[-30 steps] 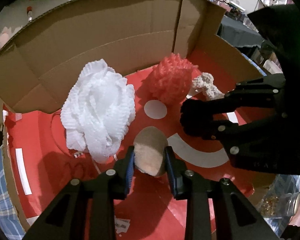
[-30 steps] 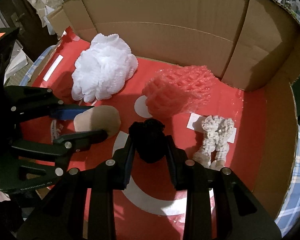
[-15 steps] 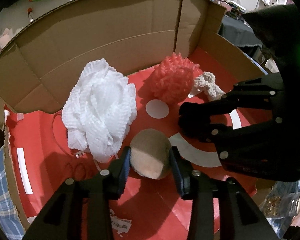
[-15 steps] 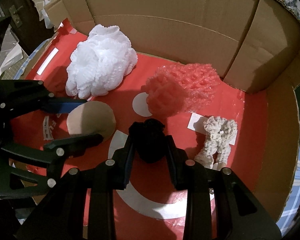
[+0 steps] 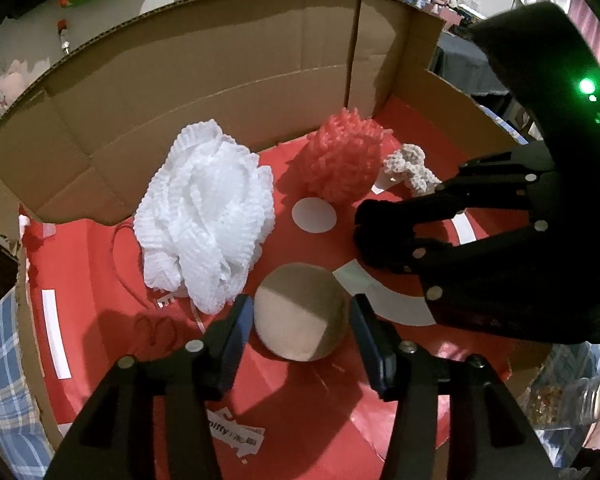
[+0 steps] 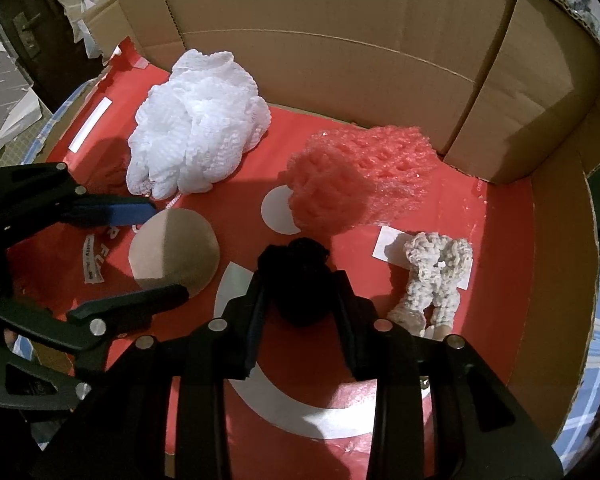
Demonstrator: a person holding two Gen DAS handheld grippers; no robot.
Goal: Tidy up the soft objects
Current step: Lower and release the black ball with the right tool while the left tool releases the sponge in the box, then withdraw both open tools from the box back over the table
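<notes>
The left gripper is opening around the tan sponge, which sits on the box floor just in front of the white mesh pouf, and its pads look just clear. The right gripper pinches the black pompom beside that sponge. Risk: the round sponge may roll into the 2 nearby fingers.

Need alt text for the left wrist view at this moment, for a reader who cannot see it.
The left tongs are opening around a tan round sponge on the red floor of a cardboard box, pads clear of it. Behind lie a white mesh pouf and a pink one; at right, the right tongs grip a black fuzzy ball.
</notes>
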